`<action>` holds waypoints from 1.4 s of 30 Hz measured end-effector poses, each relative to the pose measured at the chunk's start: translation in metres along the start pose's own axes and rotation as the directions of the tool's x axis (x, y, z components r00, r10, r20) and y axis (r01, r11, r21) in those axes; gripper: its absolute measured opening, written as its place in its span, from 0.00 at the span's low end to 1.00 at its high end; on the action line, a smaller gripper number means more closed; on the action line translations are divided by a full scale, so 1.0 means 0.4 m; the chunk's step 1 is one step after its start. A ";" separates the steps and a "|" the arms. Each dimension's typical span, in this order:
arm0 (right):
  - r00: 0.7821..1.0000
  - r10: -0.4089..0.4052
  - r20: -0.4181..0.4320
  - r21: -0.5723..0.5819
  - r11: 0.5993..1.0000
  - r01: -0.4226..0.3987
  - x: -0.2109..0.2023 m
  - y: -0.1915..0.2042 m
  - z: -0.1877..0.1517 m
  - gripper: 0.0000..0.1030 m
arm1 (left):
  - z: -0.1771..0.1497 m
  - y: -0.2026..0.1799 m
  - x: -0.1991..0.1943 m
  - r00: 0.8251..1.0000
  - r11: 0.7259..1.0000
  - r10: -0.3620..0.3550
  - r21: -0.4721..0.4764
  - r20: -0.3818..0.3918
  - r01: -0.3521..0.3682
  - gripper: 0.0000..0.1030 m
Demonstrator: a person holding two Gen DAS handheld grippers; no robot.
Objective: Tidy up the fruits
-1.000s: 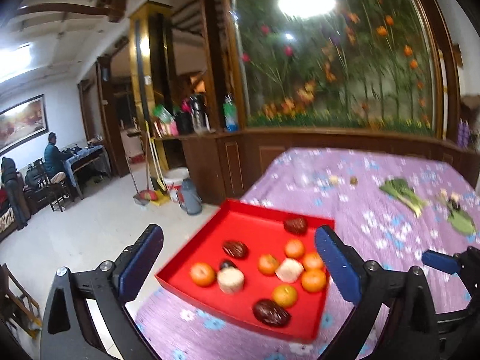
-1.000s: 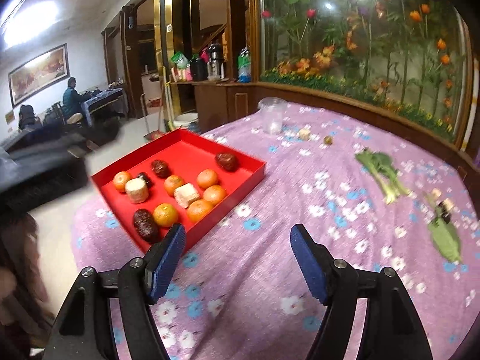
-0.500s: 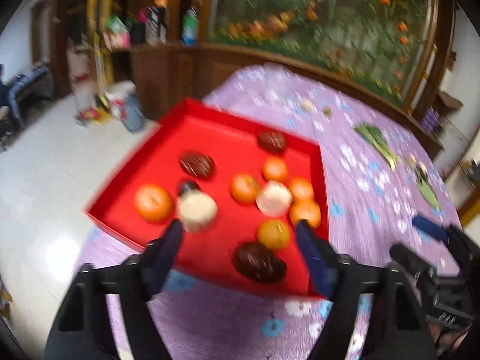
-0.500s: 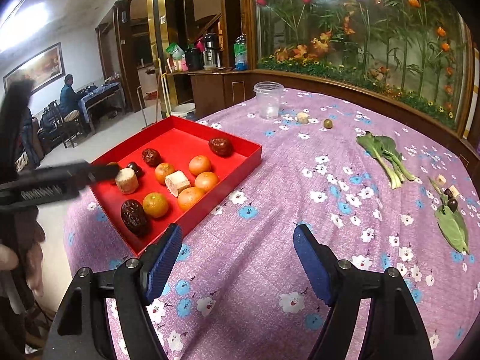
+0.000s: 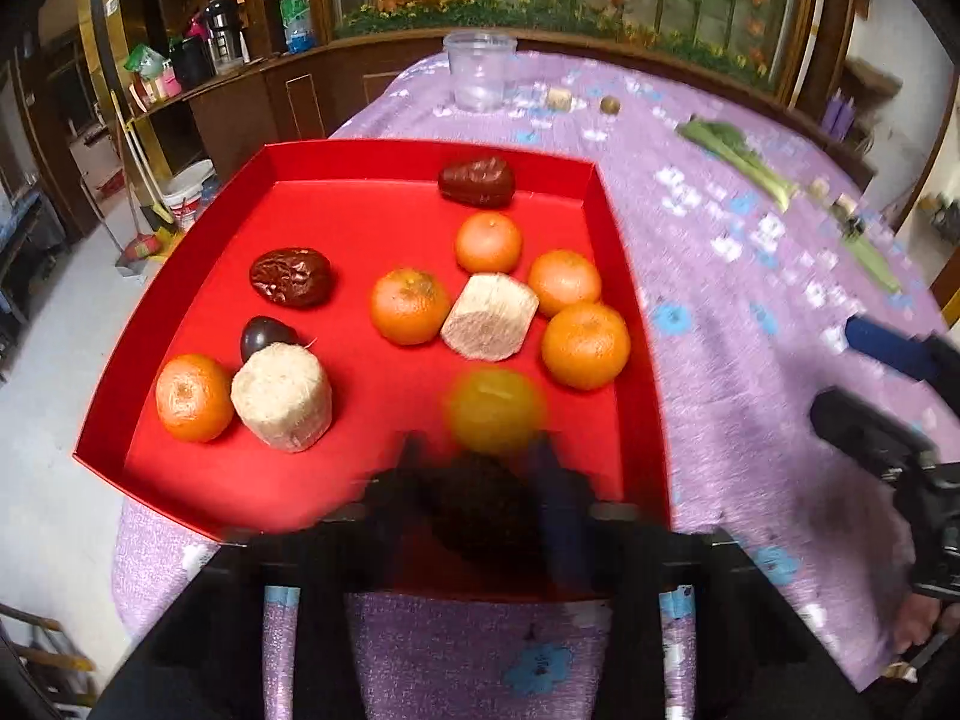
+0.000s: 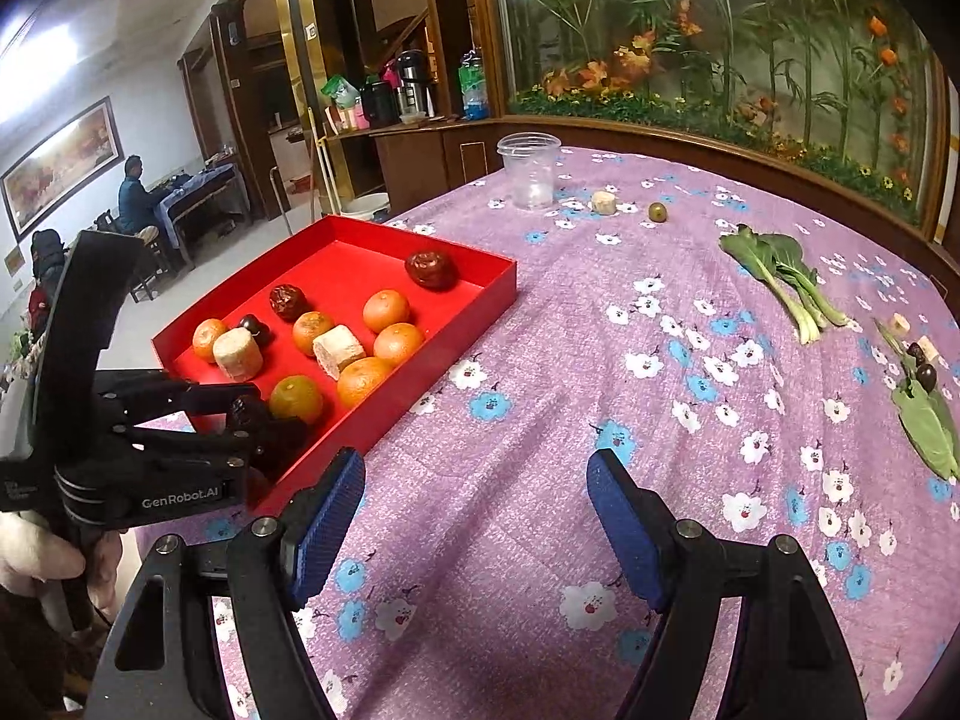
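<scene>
A red tray (image 5: 312, 159) (image 6: 480, 300) on the purple flowered cloth holds several oranges (image 5: 410, 305), dark red dates (image 5: 290, 276) and pale cut chunks (image 5: 282, 397). My left gripper (image 5: 477, 480) is down at the tray's near edge, its blurred jaws closed around a dark date (image 5: 480, 510); in the right wrist view the date (image 6: 249, 411) sits between its fingers. A blurred orange (image 5: 495, 411) lies just beyond it. My right gripper (image 6: 477, 510) is open and empty above the cloth, right of the tray.
A clear plastic cup (image 6: 529, 169) stands at the table's far side, with a pale chunk (image 6: 603, 202) and a small green fruit (image 6: 658, 211) beside it. Bok choy (image 6: 780, 276) and leaves with small fruits (image 6: 921, 396) lie at the right.
My left gripper has dropped toward the tray's near edge and closed on the dark date. The right gripper has stayed open over the cloth.
</scene>
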State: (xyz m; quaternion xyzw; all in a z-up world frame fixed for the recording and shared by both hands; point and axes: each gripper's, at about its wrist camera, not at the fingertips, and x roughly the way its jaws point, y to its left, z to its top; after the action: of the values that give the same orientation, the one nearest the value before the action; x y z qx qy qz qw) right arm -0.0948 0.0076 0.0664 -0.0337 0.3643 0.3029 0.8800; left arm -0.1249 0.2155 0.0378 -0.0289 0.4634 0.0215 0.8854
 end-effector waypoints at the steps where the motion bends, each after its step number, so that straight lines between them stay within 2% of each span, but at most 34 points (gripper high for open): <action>1: 1.000 -0.002 -0.001 0.002 1.000 0.002 0.001 -0.001 0.001 0.79 | 0.004 0.010 -0.006 1.000 1.000 0.001 -0.019 0.010 0.000 0.29; 5: 1.000 0.003 -0.010 0.018 1.000 -0.003 0.011 -0.010 -0.001 0.79 | 0.026 0.055 -0.008 0.999 0.997 0.045 -0.064 0.015 -0.044 0.28; 11: 1.000 0.006 -0.019 0.023 1.000 -0.005 0.023 -0.010 -0.005 0.79 | 0.062 0.074 -0.014 0.998 0.997 0.048 -0.068 0.029 -0.046 0.27; 13: 1.000 0.005 -0.020 0.026 1.000 -0.005 0.026 -0.011 -0.005 0.79 | 0.095 0.072 -0.017 0.998 0.998 0.036 -0.062 0.043 -0.033 0.22; 14: 1.000 0.004 -0.022 0.026 1.000 -0.003 0.028 -0.011 -0.006 0.79 | 0.114 0.071 -0.019 0.998 0.998 0.030 -0.059 0.052 -0.027 0.10; 15: 1.000 0.003 -0.025 0.026 1.000 -0.002 0.031 -0.011 -0.007 0.79 | 0.133 0.071 -0.021 0.998 0.998 0.034 -0.056 0.061 -0.030 0.05; 18: 1.000 0.000 -0.027 0.028 1.000 0.001 0.031 -0.010 -0.011 0.79 | 0.203 0.085 -0.008 0.995 0.996 0.063 -0.070 0.082 -0.057 0.05; 20: 1.000 -0.002 -0.024 0.032 0.999 0.002 0.029 -0.012 -0.012 0.79 | 0.244 0.117 0.025 0.997 0.991 0.042 -0.129 0.068 -0.033 0.05; 22: 1.000 -0.001 -0.023 0.039 0.999 0.001 0.027 -0.016 -0.012 0.79 | 0.265 0.143 0.054 0.998 0.984 0.052 -0.171 0.047 -0.043 0.06; 23: 1.000 0.000 -0.023 0.041 0.999 0.001 0.026 -0.019 -0.012 0.79 | 0.268 0.152 0.061 0.997 0.982 0.061 -0.183 0.044 -0.051 0.10; 25: 1.000 0.000 -0.020 0.045 0.999 0.001 0.023 -0.025 -0.013 0.79 | 0.263 0.156 0.059 0.998 0.980 0.040 -0.197 0.054 -0.028 0.32; 26: 1.000 -0.003 -0.019 0.047 0.999 0.004 0.021 -0.028 -0.014 0.79 | 0.255 0.157 0.051 0.997 0.979 0.032 -0.205 0.064 -0.018 0.50; 27: 1.000 -0.004 -0.019 0.050 0.999 0.005 0.021 -0.032 -0.014 0.79 | 0.247 0.157 0.042 0.997 0.978 0.033 -0.209 0.077 -0.016 0.55; 31: 1.000 0.013 -0.029 0.073 0.997 -0.011 0.031 -0.042 -0.012 0.79 | 0.211 0.139 -0.009 0.989 0.981 0.074 -0.189 0.128 -0.049 0.56; 34: 1.000 0.013 -0.024 0.055 0.998 -0.011 0.031 -0.032 -0.004 0.79 | 0.178 0.113 -0.074 0.960 0.974 0.171 -0.182 0.221 -0.132 0.68; 35: 1.000 0.014 -0.022 0.049 0.999 -0.013 0.031 -0.027 0.002 0.79 | 0.166 0.101 -0.102 0.937 0.965 0.227 -0.188 0.264 -0.180 0.78; 36: 1.000 0.018 -0.020 0.040 0.999 -0.017 0.030 -0.019 0.010 0.79 | 0.155 0.086 -0.135 0.904 0.950 0.294 -0.201 0.312 -0.240 0.90; 37: 1.000 0.023 -0.018 0.032 0.999 -0.022 0.031 -0.012 0.018 0.79 | 0.144 0.072 -0.162 0.871 0.935 0.344 -0.211 0.351 -0.284 0.96; 38: 0.999 0.028 -0.015 0.023 0.999 -0.028 0.031 -0.003 0.024 0.79 | 0.125 0.052 -0.199 0.824 0.918 0.395 -0.221 0.407 -0.330 1.00; 40: 0.999 0.043 -0.010 0.005 0.999 -0.043 0.031 0.021 0.040 0.79 | 0.102 0.021 -0.241 0.770 0.897 0.441 -0.233 0.461 -0.375 1.00; 42: 0.998 0.065 -0.005 -0.008 0.998 -0.065 0.033 0.050 0.057 0.79 | 0.089 0.010 -0.253 0.757 0.888 0.460 -0.248 0.463 -0.388 1.00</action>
State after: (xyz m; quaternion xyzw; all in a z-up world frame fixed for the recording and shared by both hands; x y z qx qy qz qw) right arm -0.0844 0.0368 0.0776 -0.0260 0.3662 0.3327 0.8686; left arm -0.1538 0.2207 0.1411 0.0233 0.2042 0.2601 0.9434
